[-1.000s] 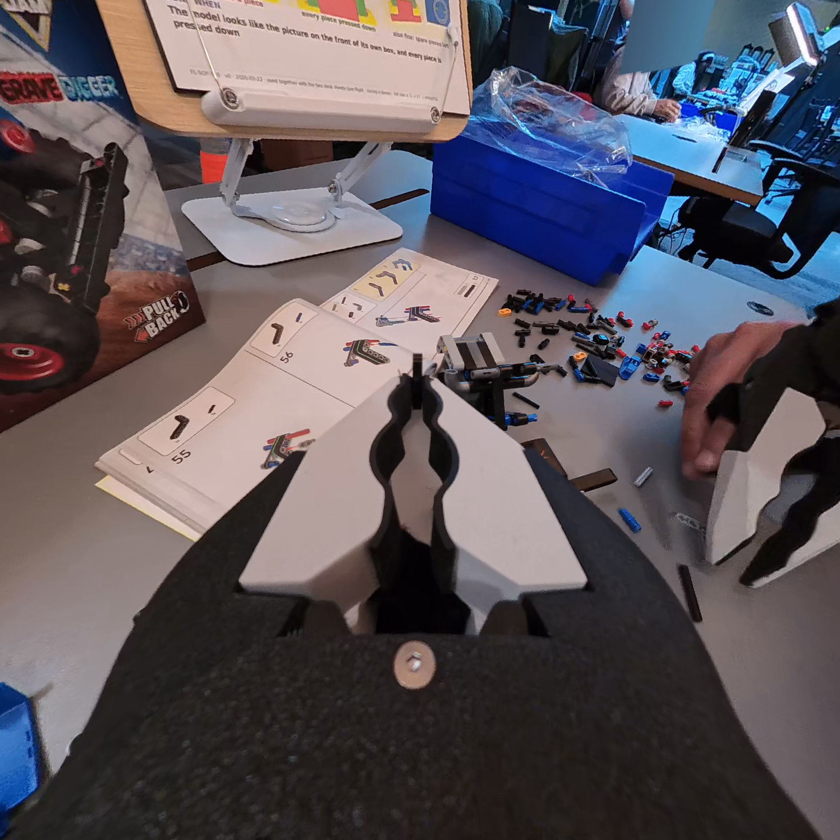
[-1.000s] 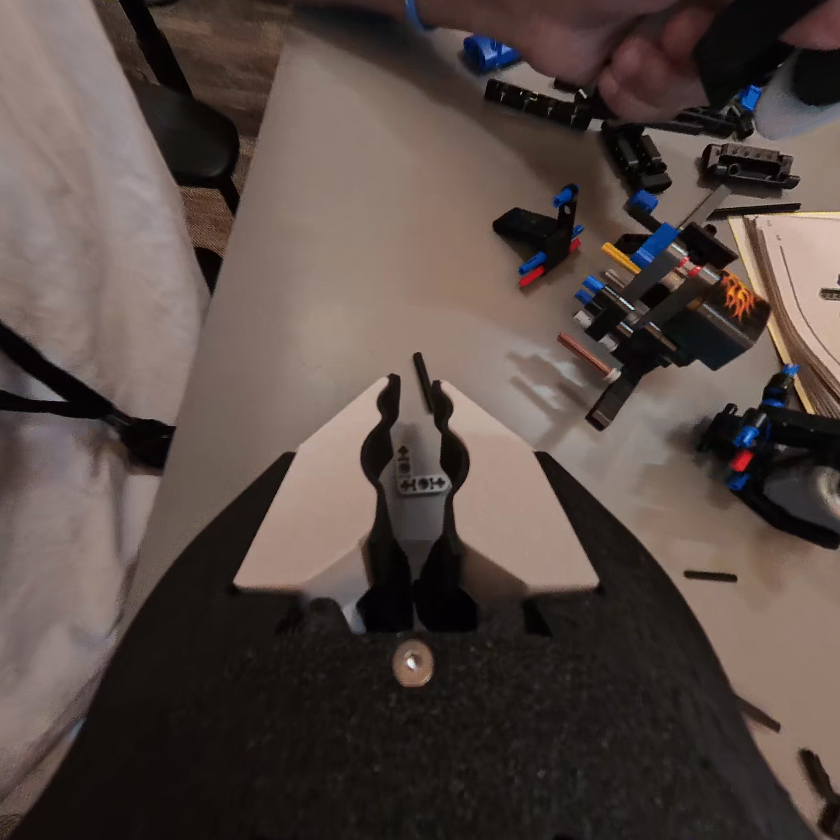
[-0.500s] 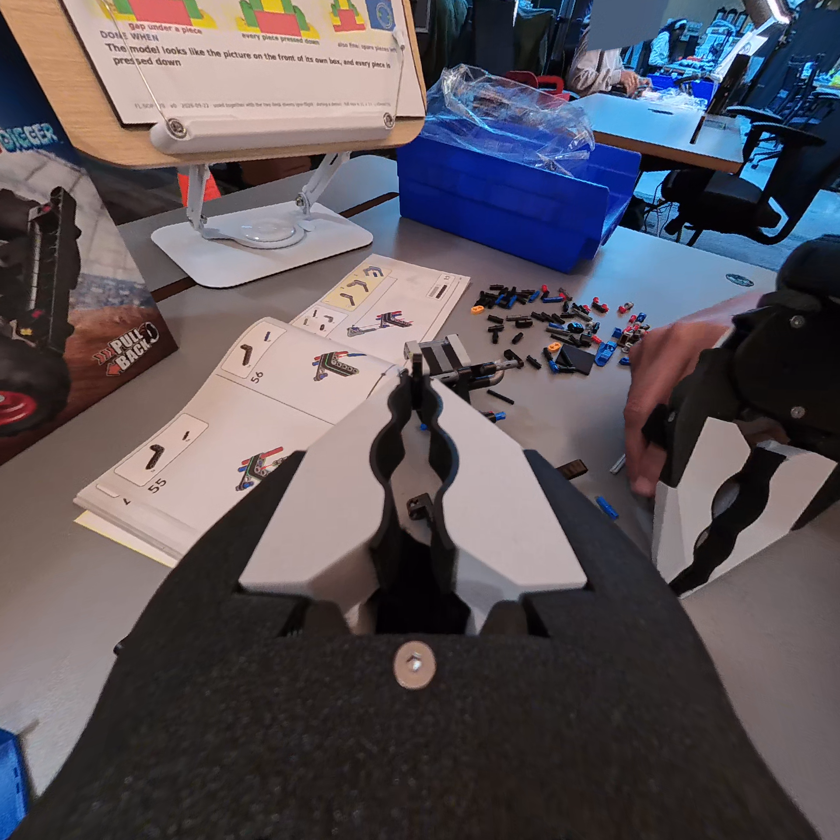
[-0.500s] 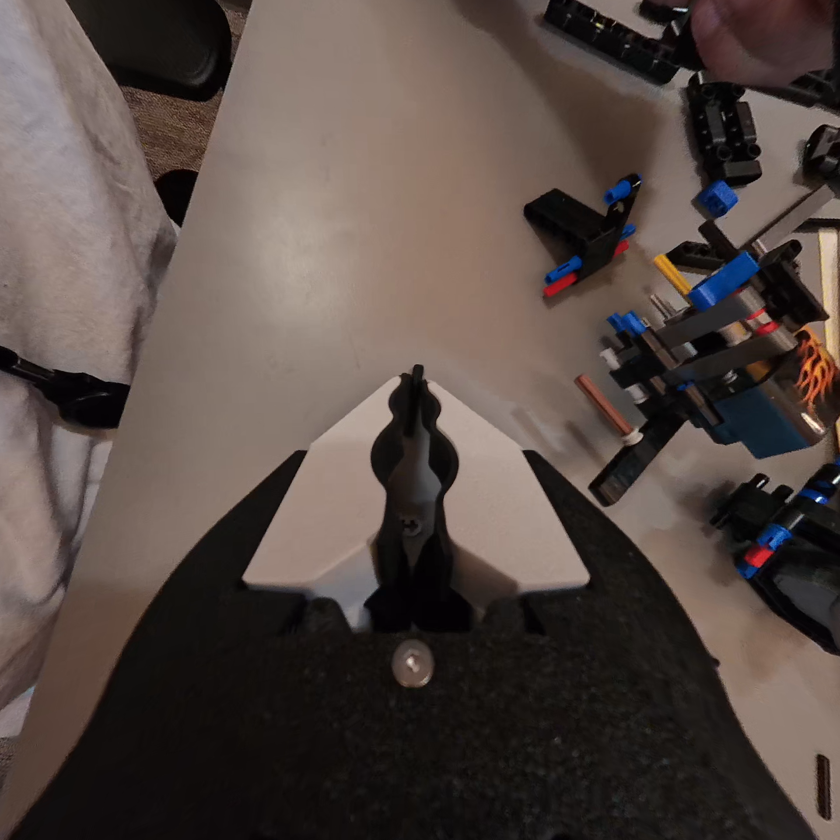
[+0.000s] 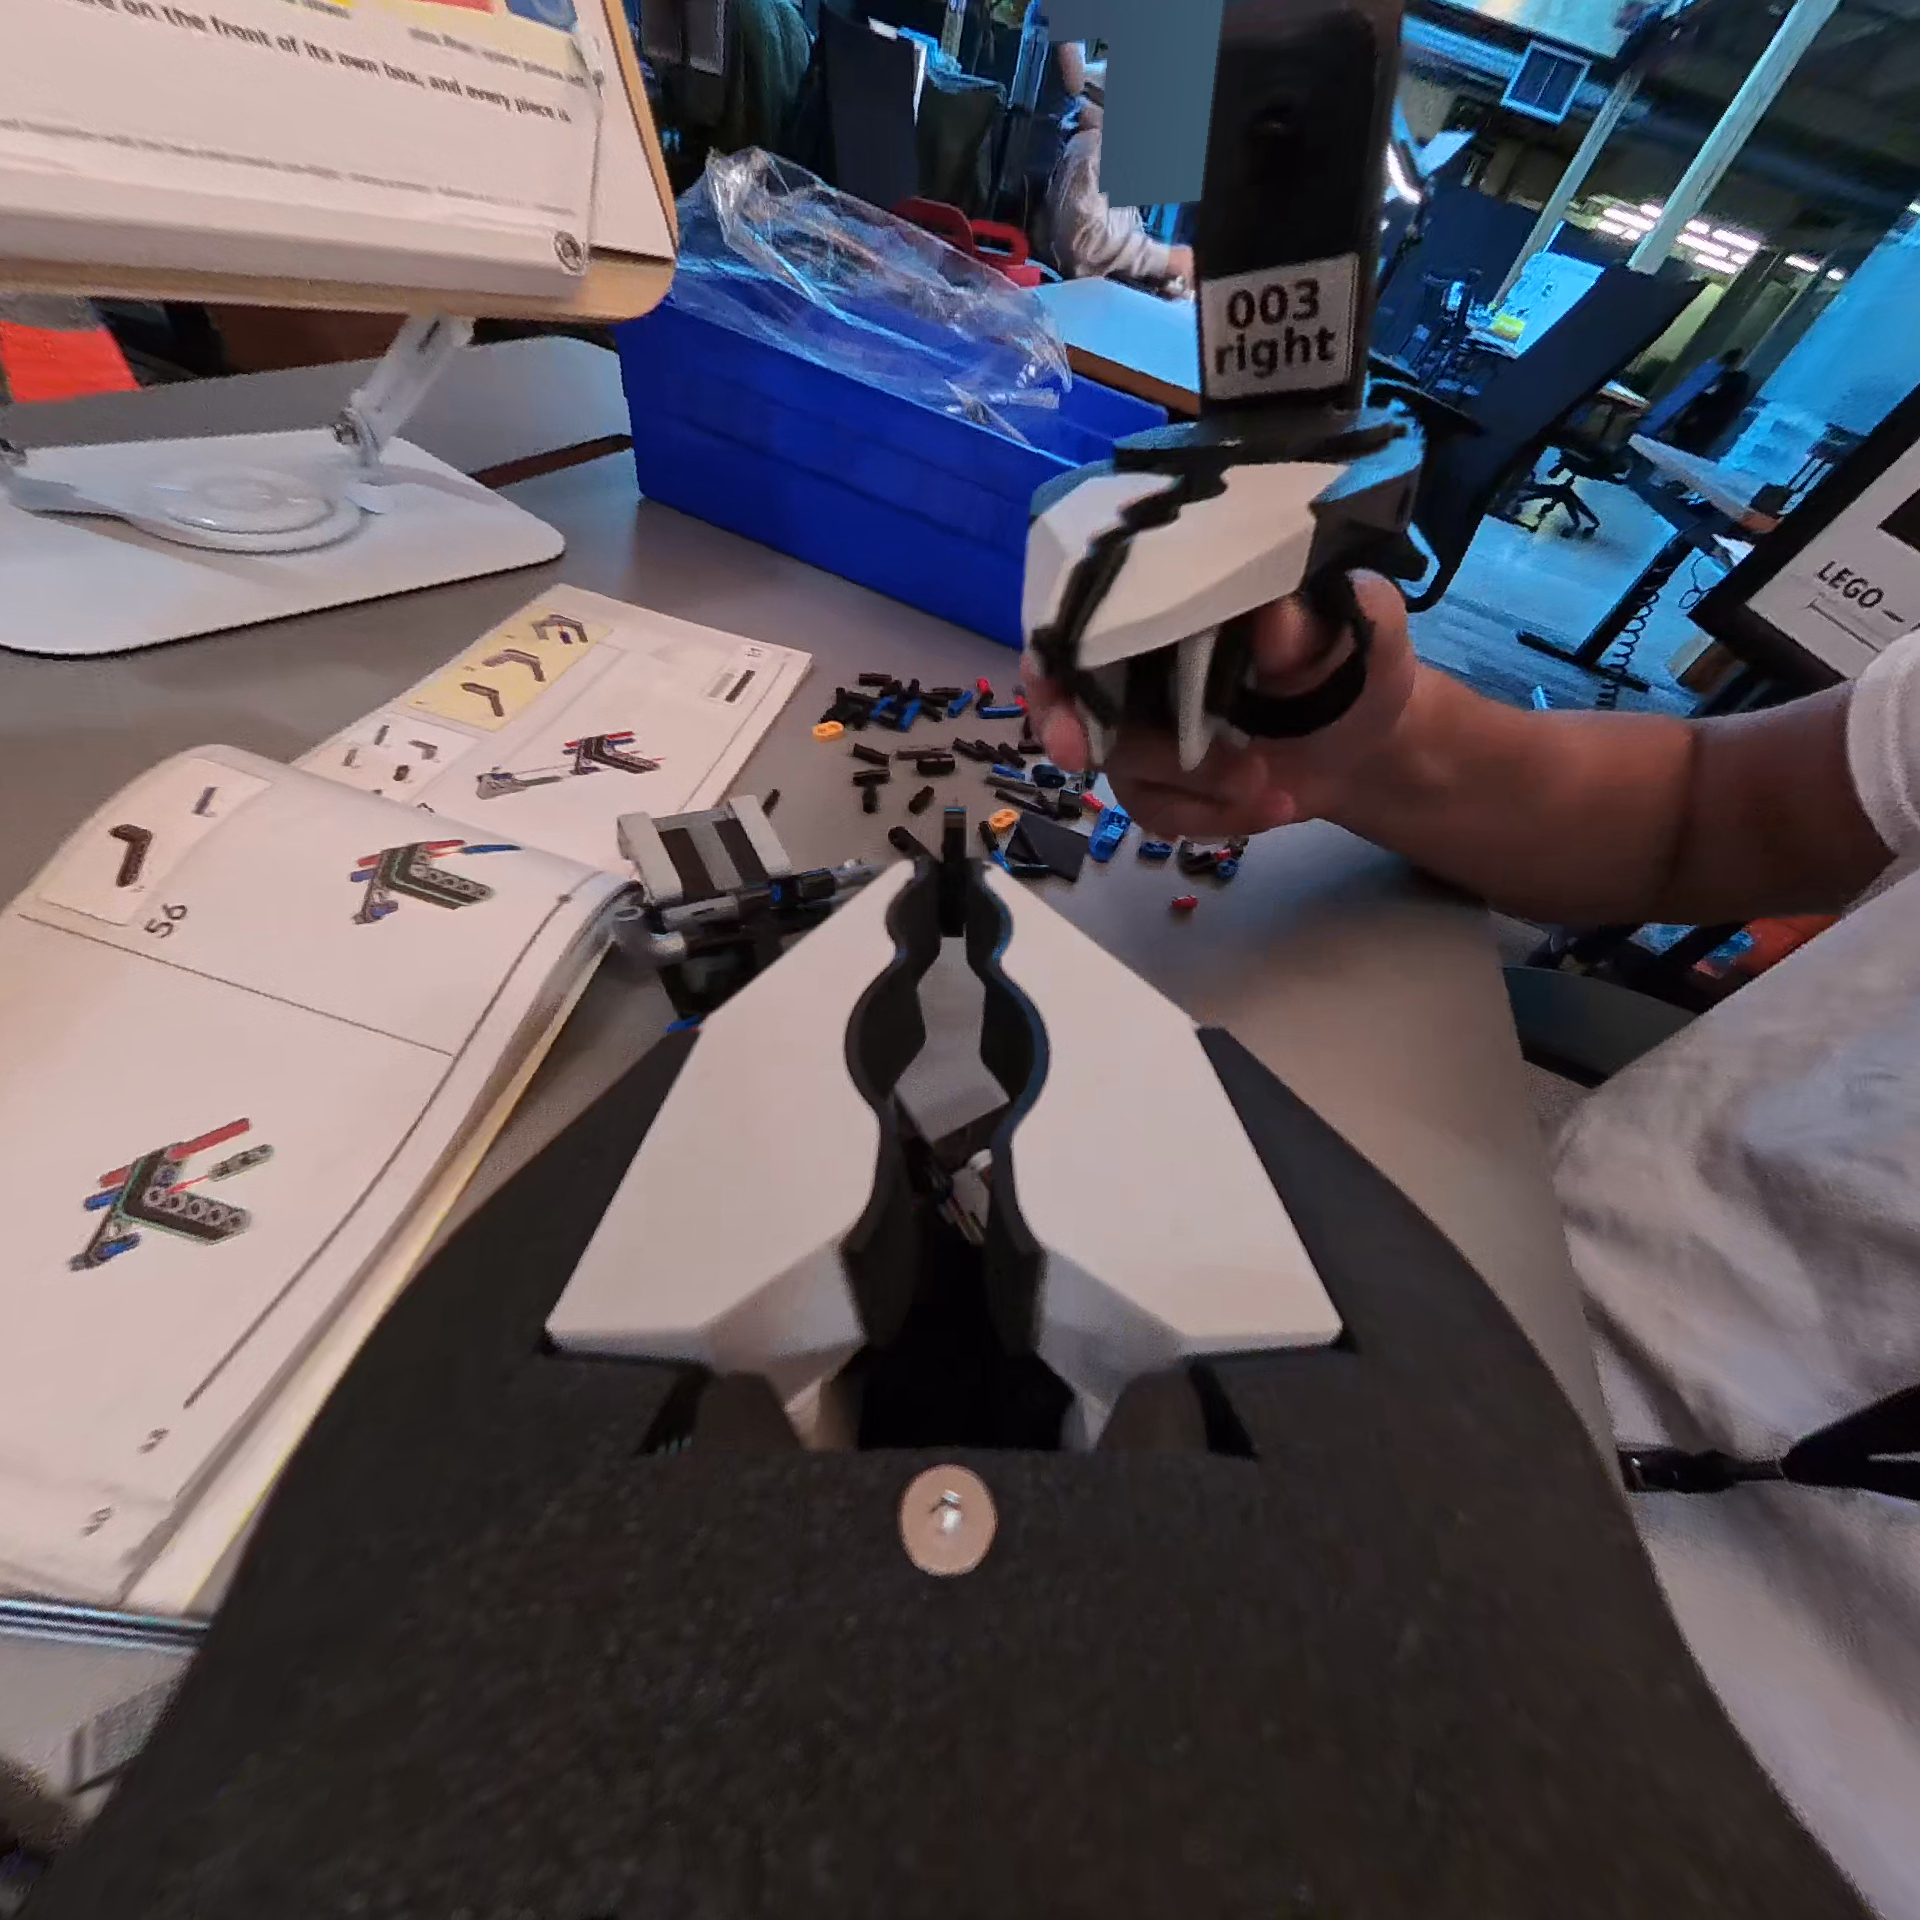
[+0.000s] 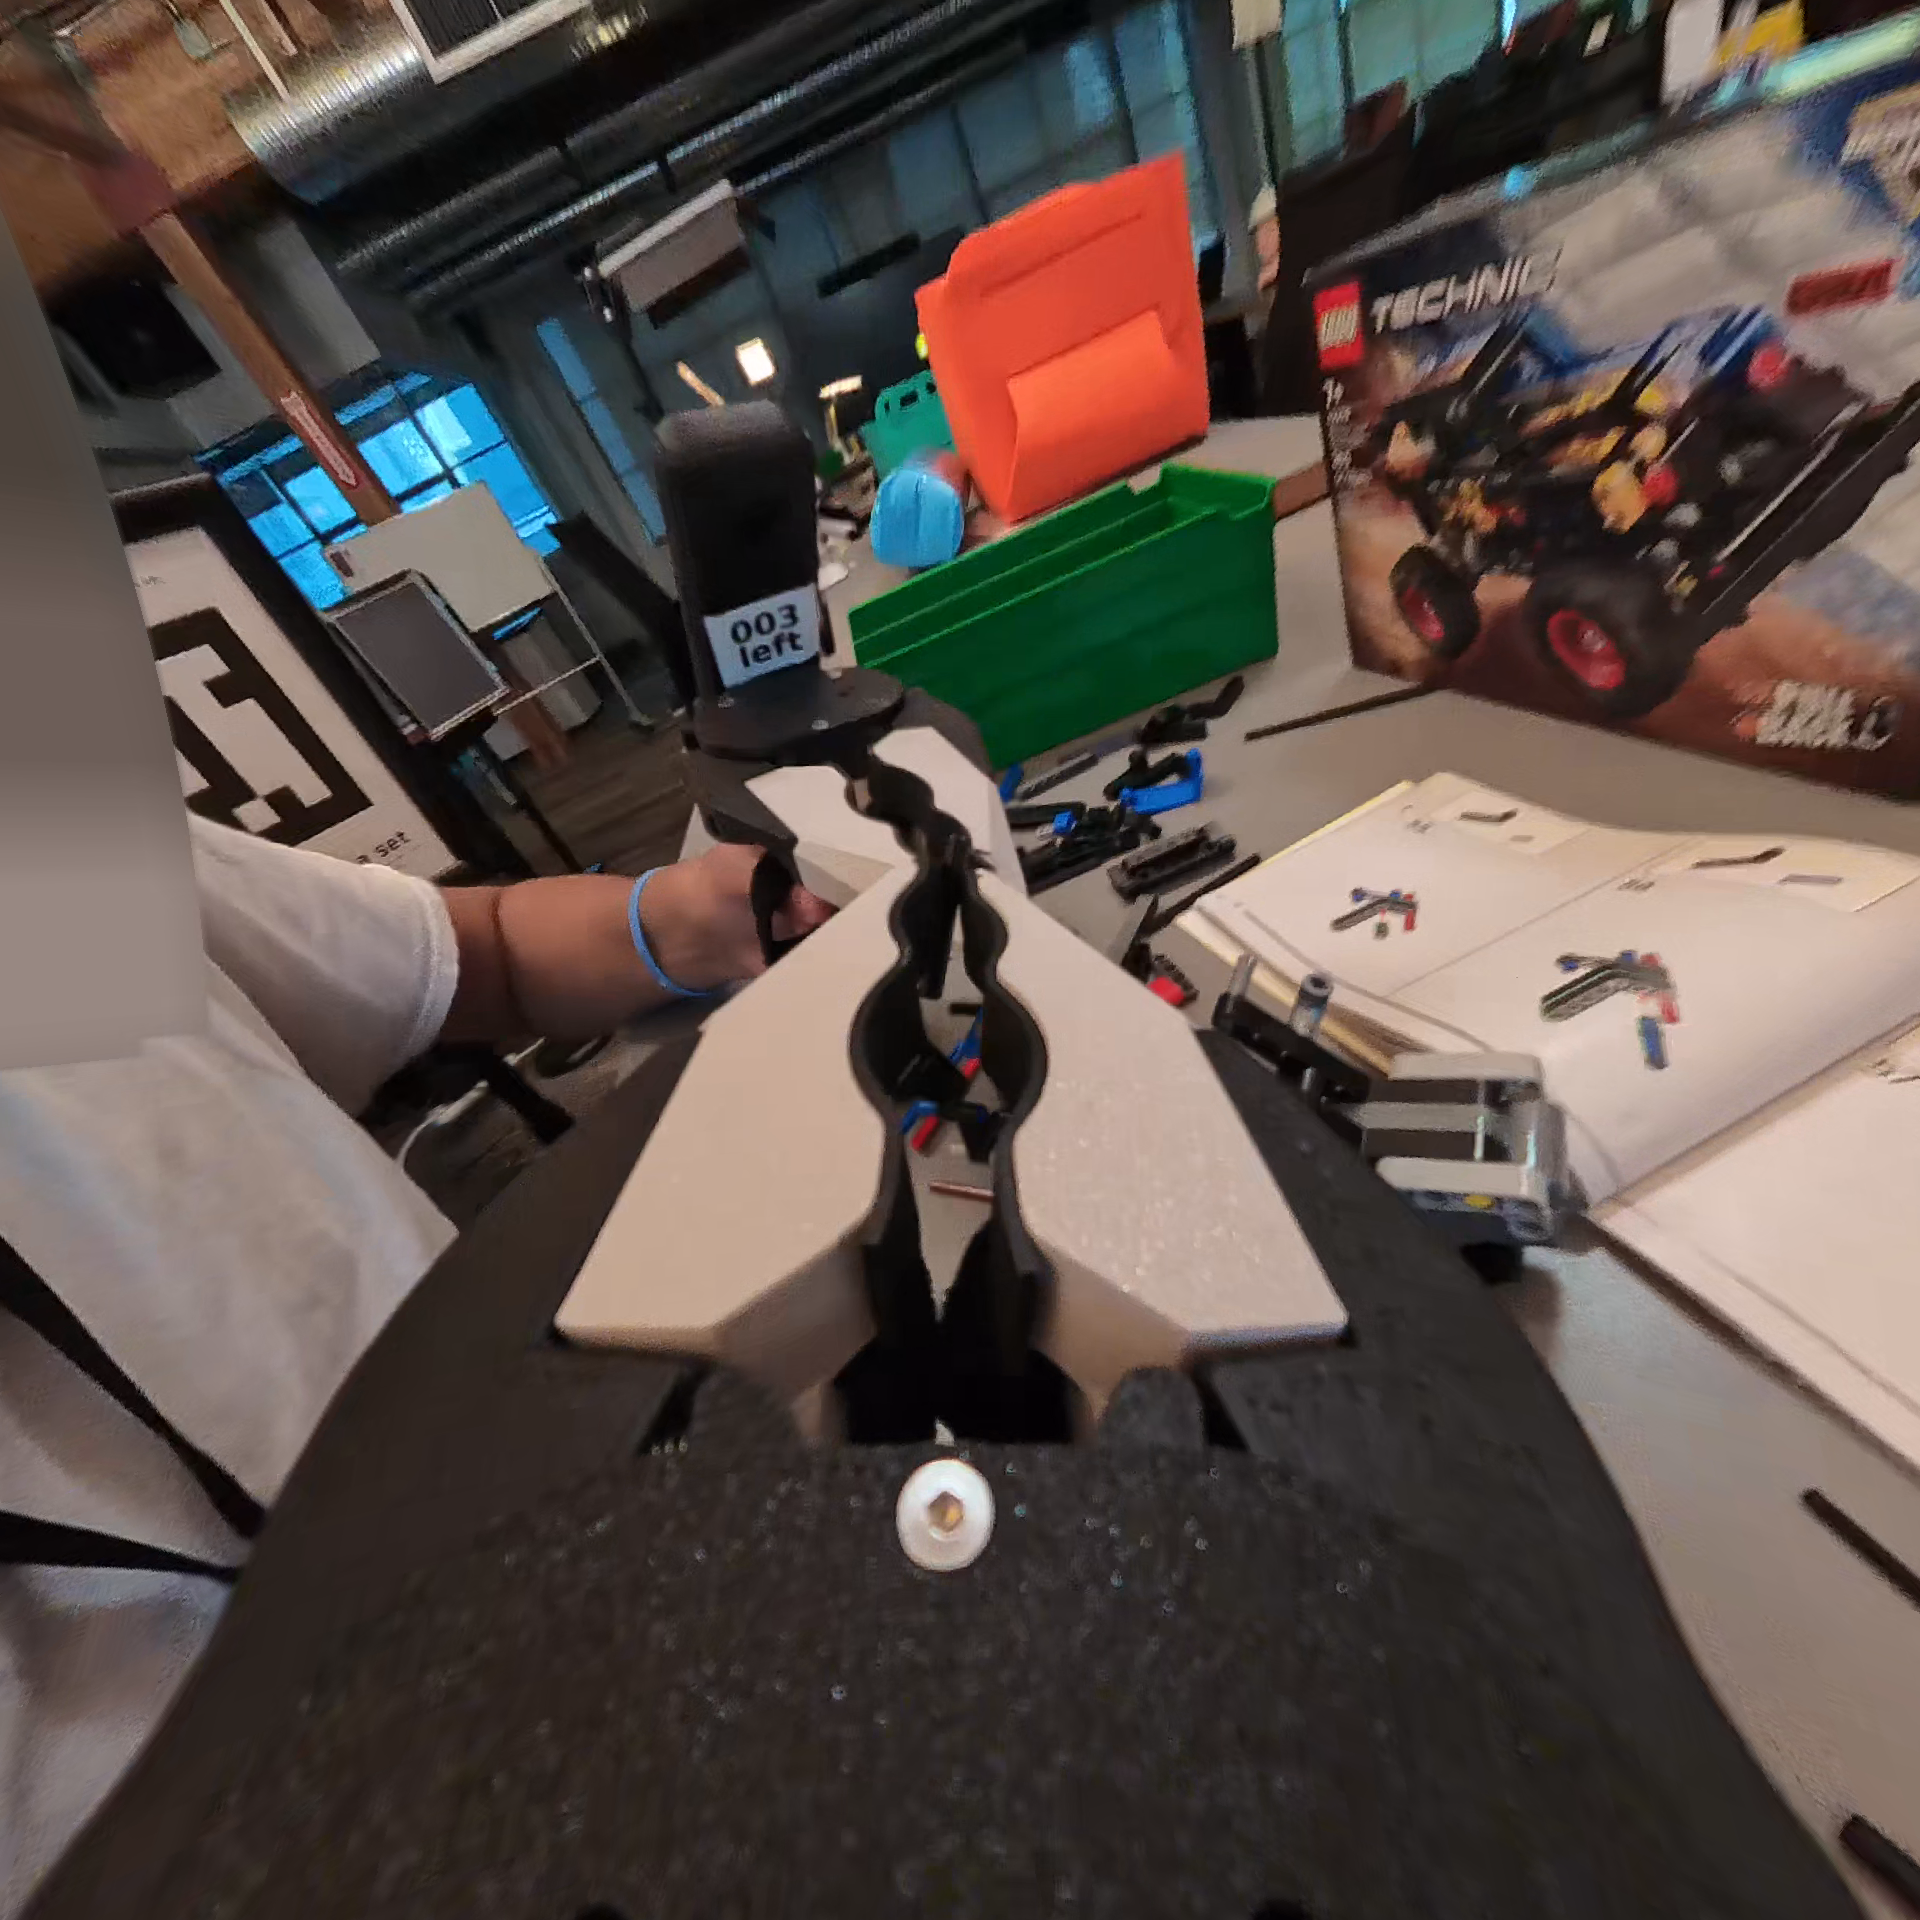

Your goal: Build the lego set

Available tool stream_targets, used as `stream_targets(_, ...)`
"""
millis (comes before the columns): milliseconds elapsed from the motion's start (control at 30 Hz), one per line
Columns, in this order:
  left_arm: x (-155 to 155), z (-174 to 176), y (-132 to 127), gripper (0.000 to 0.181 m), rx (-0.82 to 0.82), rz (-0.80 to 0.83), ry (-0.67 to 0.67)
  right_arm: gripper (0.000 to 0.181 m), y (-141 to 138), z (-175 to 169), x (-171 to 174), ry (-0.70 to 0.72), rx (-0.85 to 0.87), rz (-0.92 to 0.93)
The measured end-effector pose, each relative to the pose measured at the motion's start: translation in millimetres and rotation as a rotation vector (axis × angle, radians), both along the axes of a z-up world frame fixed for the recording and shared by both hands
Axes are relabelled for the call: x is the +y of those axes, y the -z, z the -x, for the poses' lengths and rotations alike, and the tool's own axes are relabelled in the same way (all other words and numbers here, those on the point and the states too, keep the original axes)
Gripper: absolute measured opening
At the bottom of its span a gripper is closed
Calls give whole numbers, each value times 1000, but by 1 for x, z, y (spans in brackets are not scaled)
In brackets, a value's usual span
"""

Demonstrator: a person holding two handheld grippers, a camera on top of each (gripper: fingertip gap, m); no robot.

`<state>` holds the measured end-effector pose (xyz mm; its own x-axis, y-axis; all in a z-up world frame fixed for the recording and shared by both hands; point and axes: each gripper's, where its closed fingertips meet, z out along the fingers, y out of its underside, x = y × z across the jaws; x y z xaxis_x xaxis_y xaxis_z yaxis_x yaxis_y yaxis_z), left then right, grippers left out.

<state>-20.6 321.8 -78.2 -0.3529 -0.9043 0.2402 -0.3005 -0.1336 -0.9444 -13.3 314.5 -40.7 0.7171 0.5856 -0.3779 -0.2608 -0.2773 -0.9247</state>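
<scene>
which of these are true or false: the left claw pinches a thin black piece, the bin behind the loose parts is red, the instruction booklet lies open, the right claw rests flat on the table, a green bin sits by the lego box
1. The left claw pinches a thin black piece at its tips. True.
2. The bin behind the loose parts is red. False: the bin is blue, with a clear plastic bag in it.
3. The instruction booklet lies open on the table. True.
4. The right claw rests flat on the table. False: a hand holds it up above the loose parts.
5. A green bin sits by the lego box. True.
</scene>
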Motion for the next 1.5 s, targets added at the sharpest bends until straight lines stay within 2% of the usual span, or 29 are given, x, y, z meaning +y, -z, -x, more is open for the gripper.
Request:
stream_targets(67, -2, -1, 3, 2, 10, -7, -9, 2, 18, 10, 1, -37, -66, 74)
stream_targets(167, 1, -4, 6, 2, 19, -40, -50, 1, 36, 18, 7, 19, -191, 88)
stream_targets(300, 2, -5, 9, 2, 31, -48, -72, 1, 31, 16, 17, 118, -255, 58)
stream_targets(467, 4, -5, 11, 2, 55, 20, -77, 2, 34, 16, 21, 156, -306, 43)
stream_targets(767, -3, -3, 6, 2, 43, 127, -10, 2, 31, 19, 17, 86, -264, 22)
stream_targets(967, -8, -4, 7, 2, 29, 7, -16, 2, 15, 13, 16, 43, -13, 59)
stream_targets(1167, -16, -3, 4, 2, 21, 34, 5, 3, 25, 21, 15, 79, -217, -14)
stream_targets(1367, -23, 1, -6, 2, -12, 138, 60, 2, 17, 25, 12, 60, -192, -73)
stream_targets(1433, -19, 0, -6, 2, -25, 94, 43, 2, 12, 25, 9, 63, -216, -95)
stream_targets(1500, 0, -2, 1, 2, -16, -49, -52, 2, 6, 22, 8, 82, -229, -128)
